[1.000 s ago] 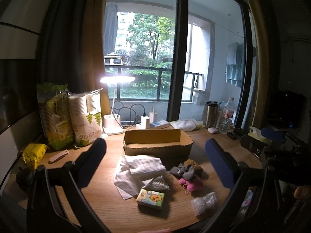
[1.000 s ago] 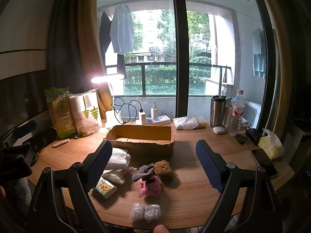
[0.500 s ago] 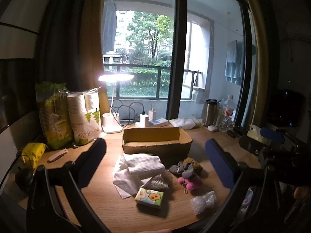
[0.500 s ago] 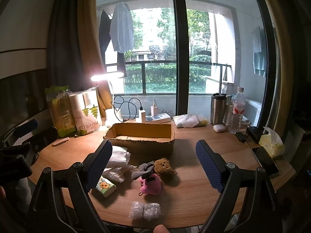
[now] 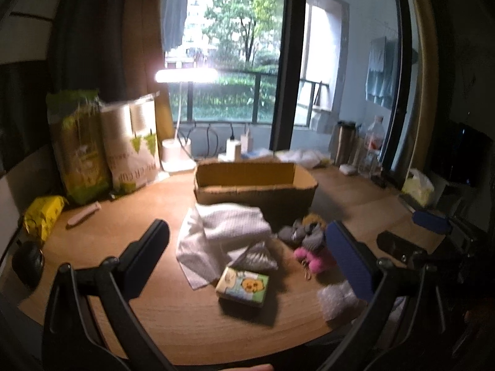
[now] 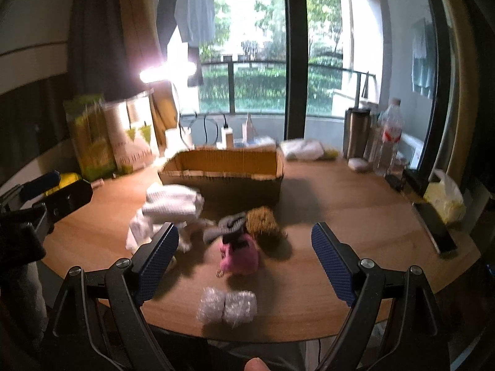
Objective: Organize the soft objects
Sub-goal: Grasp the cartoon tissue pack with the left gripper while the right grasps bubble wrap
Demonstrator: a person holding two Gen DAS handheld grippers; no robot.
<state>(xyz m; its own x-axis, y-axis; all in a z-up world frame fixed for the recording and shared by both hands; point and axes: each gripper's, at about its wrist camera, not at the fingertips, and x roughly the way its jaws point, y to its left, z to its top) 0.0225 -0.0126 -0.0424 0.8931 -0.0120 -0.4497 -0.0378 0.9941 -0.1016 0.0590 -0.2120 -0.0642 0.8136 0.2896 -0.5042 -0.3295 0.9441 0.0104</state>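
Note:
An open cardboard box [image 5: 256,182] [image 6: 222,170] stands mid-table. In front of it lie folded white towels [image 5: 232,225] [image 6: 173,201], a tissue pack with a cartoon print [image 5: 243,286], a grey plush [image 5: 297,235] [image 6: 227,228], a brown plush [image 6: 263,219], a pink plush [image 5: 312,258] [image 6: 239,253] and a bubble wrap roll [image 5: 338,301] [image 6: 227,306]. My left gripper [image 5: 247,259] is open and empty above the towels and tissue pack. My right gripper [image 6: 244,253] is open and empty, hovering over the pink plush.
Paper cup packs [image 5: 133,151], a lit desk lamp [image 5: 185,75], a yellow packet [image 5: 43,216], a thermos [image 6: 355,133], a water bottle [image 6: 389,136] and a tissue bag [image 6: 445,198] ring the round wooden table [image 6: 340,216]. A phone [image 6: 436,228] lies at right.
Both grippers have moved forward and lower toward the soft objects, which now appear larger. Both stay open and empty. Nothing on the table has moved.

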